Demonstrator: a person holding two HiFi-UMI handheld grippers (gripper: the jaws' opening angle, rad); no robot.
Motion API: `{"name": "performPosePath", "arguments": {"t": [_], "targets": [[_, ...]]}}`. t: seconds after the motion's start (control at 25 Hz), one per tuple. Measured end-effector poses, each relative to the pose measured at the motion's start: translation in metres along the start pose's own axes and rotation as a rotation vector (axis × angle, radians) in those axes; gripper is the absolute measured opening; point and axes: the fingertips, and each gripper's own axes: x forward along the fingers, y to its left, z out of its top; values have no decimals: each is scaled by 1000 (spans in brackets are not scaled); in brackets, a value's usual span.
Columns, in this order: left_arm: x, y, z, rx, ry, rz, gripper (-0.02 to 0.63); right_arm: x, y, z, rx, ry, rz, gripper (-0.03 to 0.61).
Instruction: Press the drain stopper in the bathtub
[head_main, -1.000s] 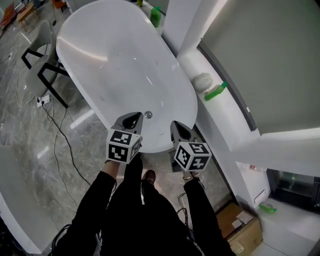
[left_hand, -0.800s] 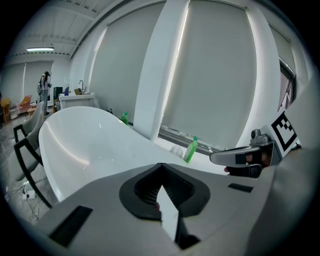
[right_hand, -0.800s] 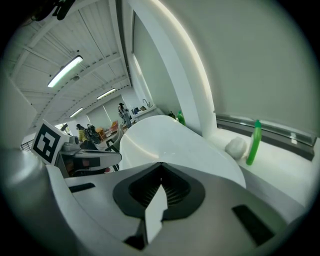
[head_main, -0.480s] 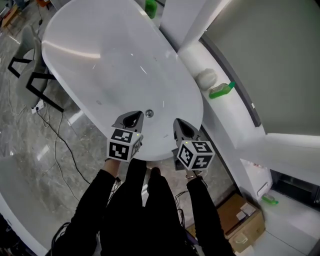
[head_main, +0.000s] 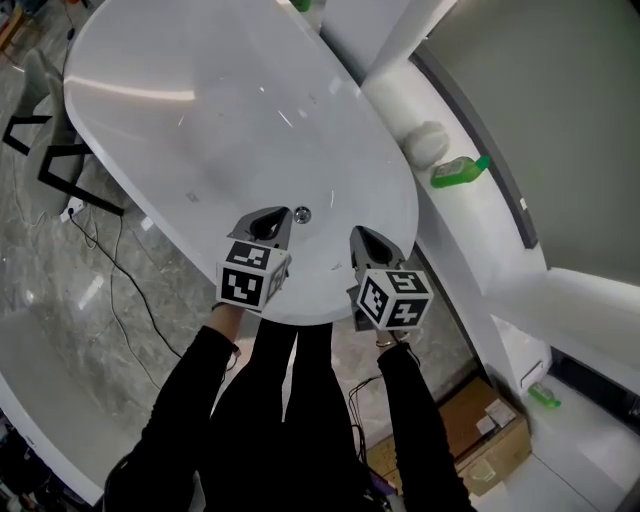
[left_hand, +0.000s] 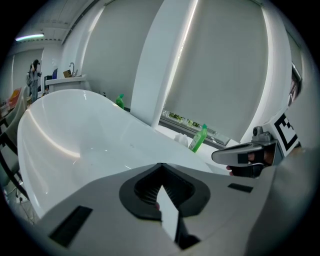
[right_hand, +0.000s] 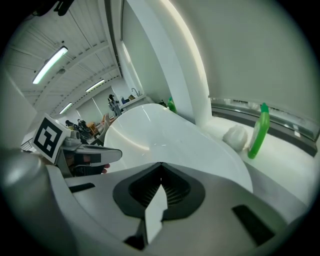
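The white oval bathtub (head_main: 150, 120) fills the upper left of the head view. Its small round chrome drain stopper (head_main: 302, 214) sits on the tub floor near the close end. My left gripper (head_main: 274, 217) is shut and empty, its tip just left of the stopper and above the tub. The right gripper (head_main: 362, 236), also shut and empty, hovers over the near rim to the stopper's right. In the left gripper view the shut left gripper (left_hand: 160, 165) points along the tub (left_hand: 75, 135); the stopper is hidden there. The right gripper view has the right gripper (right_hand: 161, 165) shut over the tub (right_hand: 165, 135).
A white ledge (head_main: 470, 215) runs along the tub's right side with a green bottle (head_main: 458, 171) and a white round object (head_main: 428, 142) on it. Another green bottle (head_main: 305, 4) stands at the far end. A black-legged chair (head_main: 45, 165) and cables (head_main: 112, 280) lie left; a cardboard box (head_main: 480, 450) is lower right.
Both grippers have moved forward over the tub's near end. The left tip now sits right beside the stopper. The tub has slid down and closer in the head view.
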Motion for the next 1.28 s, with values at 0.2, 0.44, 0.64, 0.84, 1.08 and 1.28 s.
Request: {"name": "performPosePath", "arguments": {"t": [0.2, 0.44, 0.64, 0.84, 1.08, 1.28], "targets": [[35, 6, -23, -46, 42, 1, 6, 30, -17, -16, -3, 52, 4, 2], [88, 22, -62, -92, 90, 28, 6, 83, -28, -48, 23, 97, 58, 2], [125, 37, -93, -101, 119, 59, 6, 120, -41, -80, 54, 145, 80, 2], [161, 48, -128, -89, 170, 69, 6, 154, -58, -110, 66, 195, 78, 2], [193, 60, -157, -110, 213, 71, 6, 192, -70, -126, 56, 243, 76, 2], [215, 73, -174, -102, 236, 69, 6, 217, -77, -144, 49, 274, 92, 2]]}}
